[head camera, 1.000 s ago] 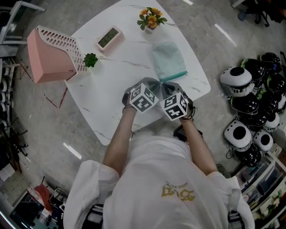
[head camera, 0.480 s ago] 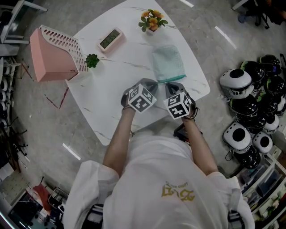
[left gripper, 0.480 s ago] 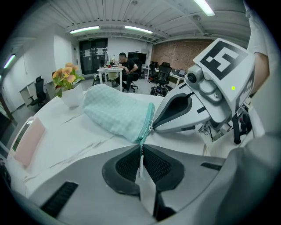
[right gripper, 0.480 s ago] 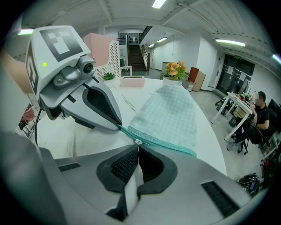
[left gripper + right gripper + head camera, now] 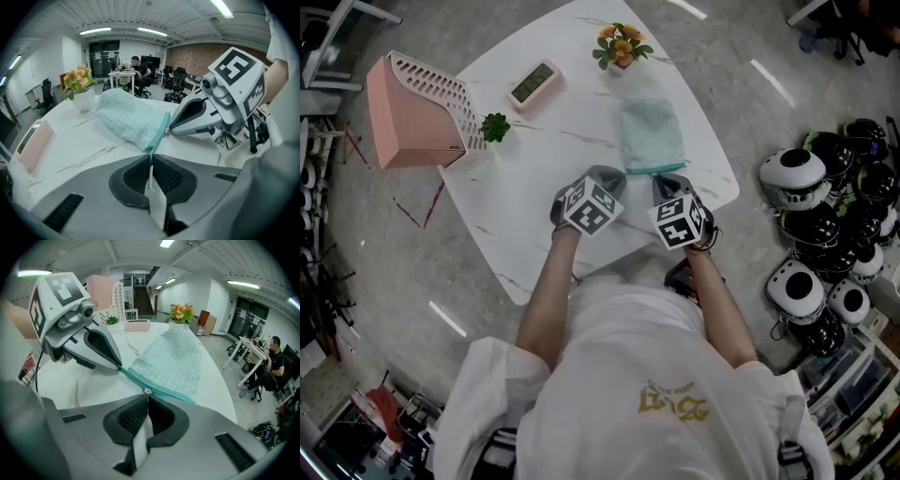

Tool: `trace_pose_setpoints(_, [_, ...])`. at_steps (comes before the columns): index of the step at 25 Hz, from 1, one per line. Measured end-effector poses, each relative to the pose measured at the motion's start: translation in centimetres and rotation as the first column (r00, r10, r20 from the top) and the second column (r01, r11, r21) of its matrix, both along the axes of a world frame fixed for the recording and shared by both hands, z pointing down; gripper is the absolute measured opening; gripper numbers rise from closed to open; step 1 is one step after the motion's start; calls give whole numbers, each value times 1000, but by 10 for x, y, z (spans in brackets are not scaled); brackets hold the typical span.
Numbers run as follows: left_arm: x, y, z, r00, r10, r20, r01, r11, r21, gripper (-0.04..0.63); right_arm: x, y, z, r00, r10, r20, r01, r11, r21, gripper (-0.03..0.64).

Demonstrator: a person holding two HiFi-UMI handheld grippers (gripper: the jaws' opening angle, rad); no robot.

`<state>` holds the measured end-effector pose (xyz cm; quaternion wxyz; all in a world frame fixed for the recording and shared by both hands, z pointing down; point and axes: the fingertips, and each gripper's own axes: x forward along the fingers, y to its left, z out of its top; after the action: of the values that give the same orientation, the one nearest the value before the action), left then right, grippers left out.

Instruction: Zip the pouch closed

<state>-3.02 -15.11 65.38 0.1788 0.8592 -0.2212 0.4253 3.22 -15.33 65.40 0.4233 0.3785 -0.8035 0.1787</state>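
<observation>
A mint-green checked pouch (image 5: 652, 134) lies on the white table (image 5: 520, 220), its teal zipper edge (image 5: 654, 172) facing me. My left gripper (image 5: 614, 175) is shut on the zipper's end at the pouch's left corner; in the left gripper view the jaws (image 5: 151, 157) pinch the teal strip (image 5: 160, 133). My right gripper (image 5: 664, 180) is shut on the small metal zipper pull (image 5: 147, 391), a little to the right along the same edge. The pouch body (image 5: 173, 359) stretches away behind both jaws.
A pink slotted rack (image 5: 412, 112), a small green plant (image 5: 494, 127), a pink clock (image 5: 532, 82) and a flower pot (image 5: 621, 42) stand at the table's far side. Black-and-white helmets (image 5: 825, 216) lie on the floor to the right.
The two marker cubes stand slightly further apart along the zipper edge than a second ago. Both grips are unchanged.
</observation>
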Motion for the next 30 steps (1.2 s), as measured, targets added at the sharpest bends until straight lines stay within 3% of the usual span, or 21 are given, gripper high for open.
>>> trace_pose_setpoints(17, [-31,-6,-4,996,-93,9,93,996,5,38,26,-2,2,998,60,-34,-61,998,-17,17])
trace_pose_setpoints(21, [-36,-8,-2,993,-116,32,115,992,43,40,23,-1,3,998,64,-21,-65,998,-21,20])
trace_pose_setpoints(24, [-39,-11,-2,988,-150,34,147,986,72,92,25,-1,1,995,96,-25,-96,995,-5,26])
trace_pose_setpoints(27, [-43,-14,-7,976,-218,-25,219,974,54,162,26,1,-4,992,125,7,-125,992,-13,43])
trace_pose_setpoints(30, [-47,-17,-18,940,-320,-120,322,947,0,190,29,0,-16,986,157,47,-157,988,-1,60])
